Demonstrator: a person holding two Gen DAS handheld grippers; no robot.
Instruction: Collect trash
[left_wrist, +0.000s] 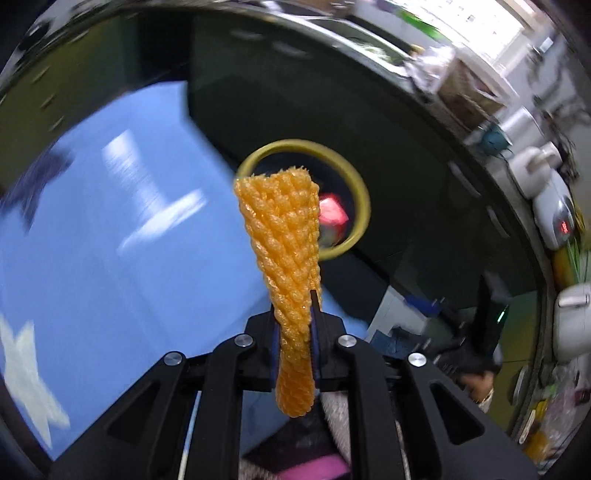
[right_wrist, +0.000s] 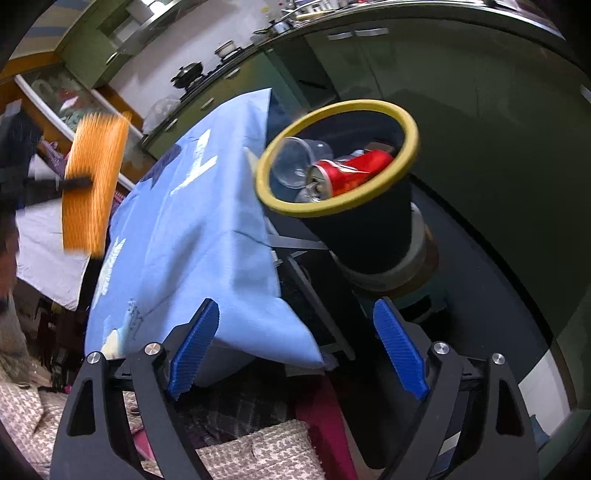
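**Orange net held up near the bin**

The black bin (right_wrist: 364, 225) with a yellow rim holds a red can (right_wrist: 349, 171) and a clear plastic cup (right_wrist: 295, 160). The orange foam net (left_wrist: 286, 258) looks bumpy, with a criss-cross weave. The left gripper (left_wrist: 295, 332) pinches it tight, up in the air over the blue cloth (right_wrist: 192, 221). The right gripper (right_wrist: 295, 350) has its jaws spread wide, with nothing between them. Only the right view shows the cup; the left view shows just a blurry bit of red in the bin.
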